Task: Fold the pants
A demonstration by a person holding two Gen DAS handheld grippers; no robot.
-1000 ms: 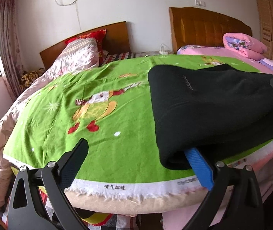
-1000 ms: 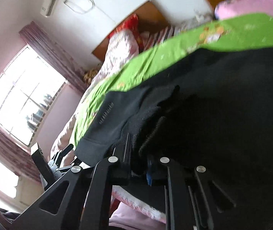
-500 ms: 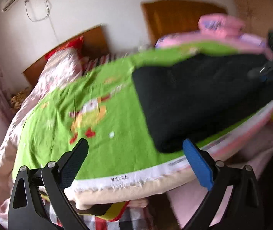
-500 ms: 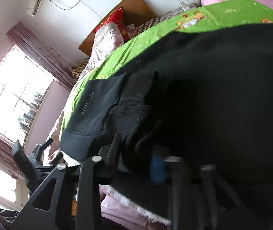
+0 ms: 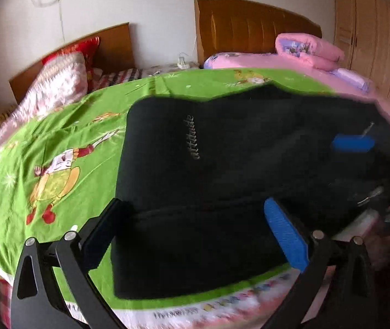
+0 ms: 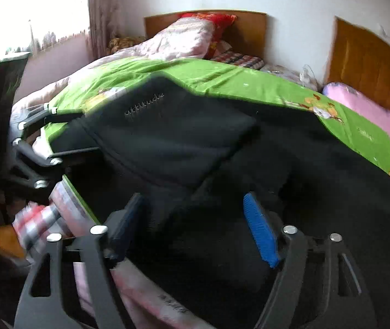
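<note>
Black pants [image 5: 222, 170] spread folded across the green cartoon sheet [image 5: 57, 148] at the near bed edge, filling the foreground and hiding most of the sheet on the right. Left gripper [image 5: 192, 227] spread wide over the near hem, pads clear of cloth, holding nothing; right gripper [image 6: 195, 219] opening, fabric lying between its jaws but unpinched. Beyond: two wooden headboards [image 5: 249, 24], one red pillow [image 5: 77, 49], one folded pink quilt [image 5: 307, 49], one wardrobe [image 5: 370, 27].
</note>
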